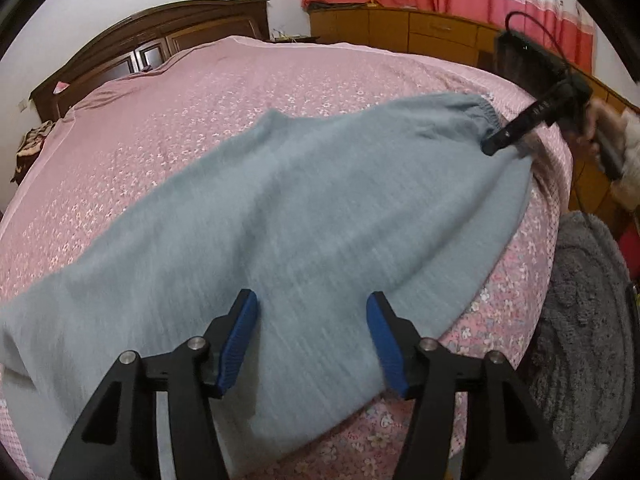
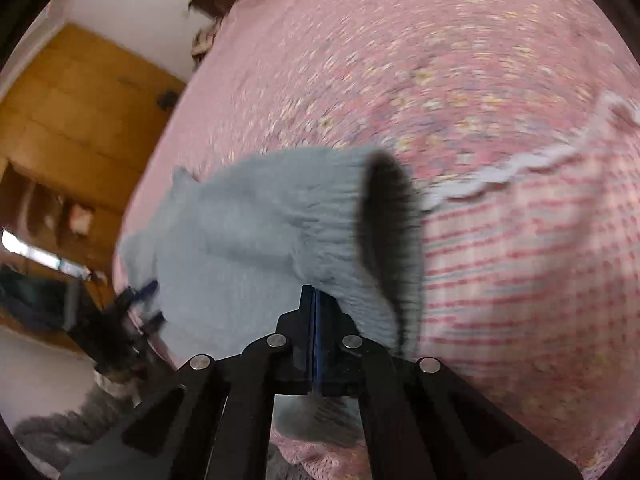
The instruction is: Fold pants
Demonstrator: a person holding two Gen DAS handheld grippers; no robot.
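Pants (image 1: 280,208): long axis runs from left gripper (image 1: 312,344) to right gripper (image 2: 316,300).
Left gripper: apart, over the leg.
Right gripper: clamped on waistband (image 2: 340,208).

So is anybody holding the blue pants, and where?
Yes. The right hand-held gripper is pinched shut on the pants at the waistband edge. The left hand-held gripper is open, holding nothing.
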